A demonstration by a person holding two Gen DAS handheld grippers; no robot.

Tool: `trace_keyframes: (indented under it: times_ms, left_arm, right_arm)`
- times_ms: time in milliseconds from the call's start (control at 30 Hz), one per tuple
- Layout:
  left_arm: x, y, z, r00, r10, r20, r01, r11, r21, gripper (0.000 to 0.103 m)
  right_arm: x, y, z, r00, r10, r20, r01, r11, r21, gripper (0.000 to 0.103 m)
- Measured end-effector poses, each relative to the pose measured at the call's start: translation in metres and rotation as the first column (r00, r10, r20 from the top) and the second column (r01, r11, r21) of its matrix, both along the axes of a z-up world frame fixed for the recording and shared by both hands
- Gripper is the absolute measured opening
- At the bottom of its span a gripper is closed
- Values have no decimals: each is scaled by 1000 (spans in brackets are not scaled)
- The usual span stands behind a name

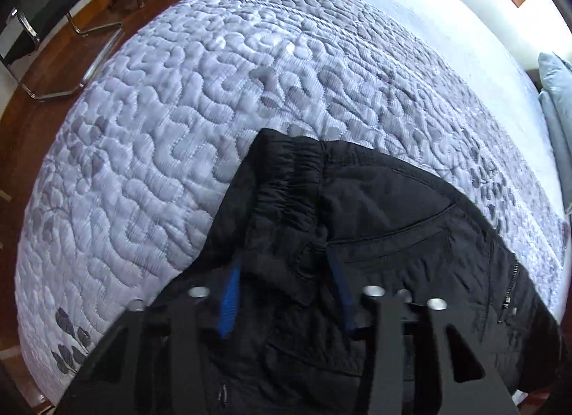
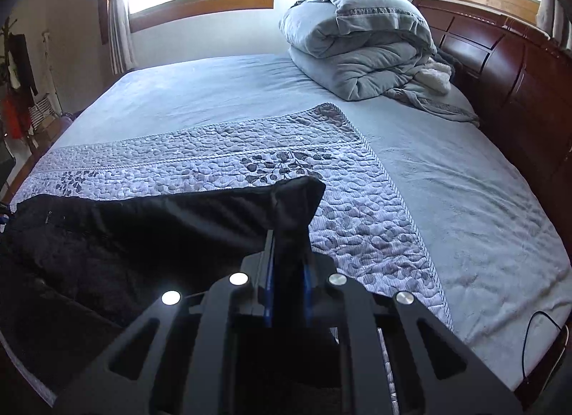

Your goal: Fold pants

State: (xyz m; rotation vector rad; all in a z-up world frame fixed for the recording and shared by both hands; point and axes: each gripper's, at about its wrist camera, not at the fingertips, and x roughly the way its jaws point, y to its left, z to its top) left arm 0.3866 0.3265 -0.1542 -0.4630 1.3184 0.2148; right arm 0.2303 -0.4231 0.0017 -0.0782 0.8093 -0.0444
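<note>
Black pants lie on the quilted bedspread; left gripper straddles the waistband fabric, jaws partly apart, while right gripper pinches a cuff.

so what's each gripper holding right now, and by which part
The right gripper pinches the black pants at a raised corner. The left gripper has waistband cloth between its fingers; whether they press it cannot be told.
</note>
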Motion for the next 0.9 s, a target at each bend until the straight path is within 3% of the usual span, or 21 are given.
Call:
trace_keyframes:
  times_ms: [67,167,333,467,667,767,900]
  left_arm:
    - [-1,-1,4,1000,7,6,-7,1000,-21,21]
    - [-8,-9,17,998,-31,47,31,999,8,14]
    - [-31,-15,58,977,-31,212,32,999,0,13]
    - [-80,-24,103,930,-61,363,67,998,-2,12]
    - [-157,-40,143,874,-86,478,94,996,8,12]
    - [-202,-40,144,859,-48,509,70,997,-25,12]
    - [-264,-37,128,860,20,511,23,997,-77,12]
  right_arm:
    - [0,-2,-1,1000,-6,-5,6,1000,5,12]
    - [-1,-5,-3,1000,-15,-8,15,1000,23,12]
    - [-4,-9,1,1000,-27,-6,27,999,45,13]
    - [-11,-13,8,999,-34,8,34,998,60,13]
    - [-31,-25,17,997,-68,36,64,994,83,13]
    - [-46,-35,21,994,-102,51,95,988,118,13]
    - [-73,-54,20,986,-156,58,145,976,163,13]
